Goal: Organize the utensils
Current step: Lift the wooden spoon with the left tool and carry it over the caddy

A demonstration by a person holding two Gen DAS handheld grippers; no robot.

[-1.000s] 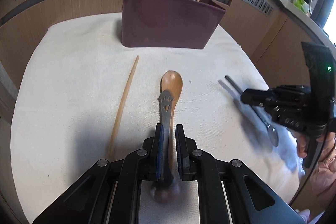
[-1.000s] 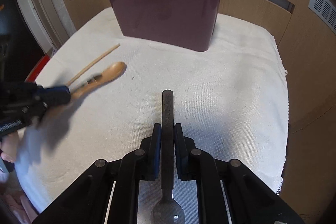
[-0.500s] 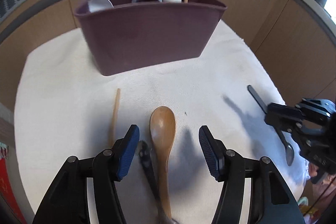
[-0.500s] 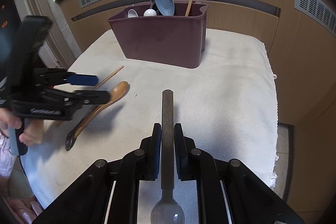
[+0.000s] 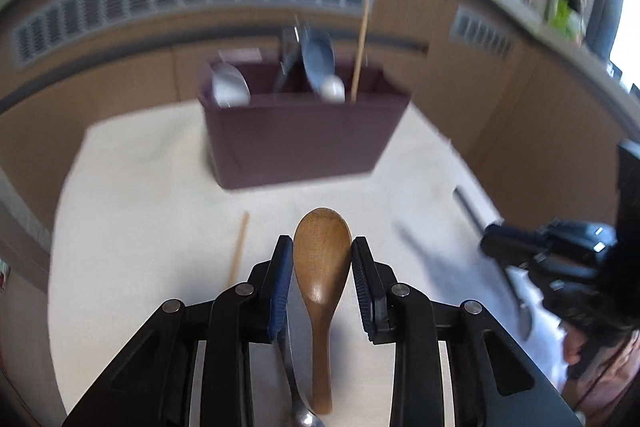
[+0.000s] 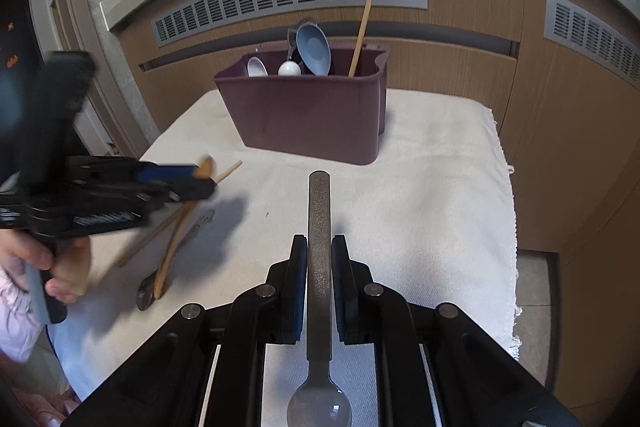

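- The left gripper (image 5: 322, 251) has just been closing its jaws; the blue pads (image 5: 282, 279) now sit against both edges of the wooden spoon (image 5: 322, 267) bowl, so it is clenched on that spoon; the handle runs back toward six o'clock between the black arms.
- A grey metal utensil (image 5: 294, 379) lies under the wooden spoon, left of its handle; whether it is held too I cannot tell.
- The right gripper (image 6: 319, 259) is clamped tight on the flat handle of a metal spoon (image 6: 319, 223); the handle points to twelve o'clock, the bowl sits at six o'clock beneath the jaws.
- The maroon caddy (image 6: 308, 111) stands on the white cloth (image 6: 432, 195) at twelve o'clock; it already holds a blue spoon (image 6: 314, 49), a white spoon (image 6: 289, 69), another pale spoon (image 6: 257, 67) and an upright chopstick (image 6: 362, 31).
- A second chopstick (image 5: 239, 251) lies on the cloth at about ten o'clock from the left jaws, apart from them.
- A hand (image 6: 60, 267) grips the left tool at nine o'clock in the right view.
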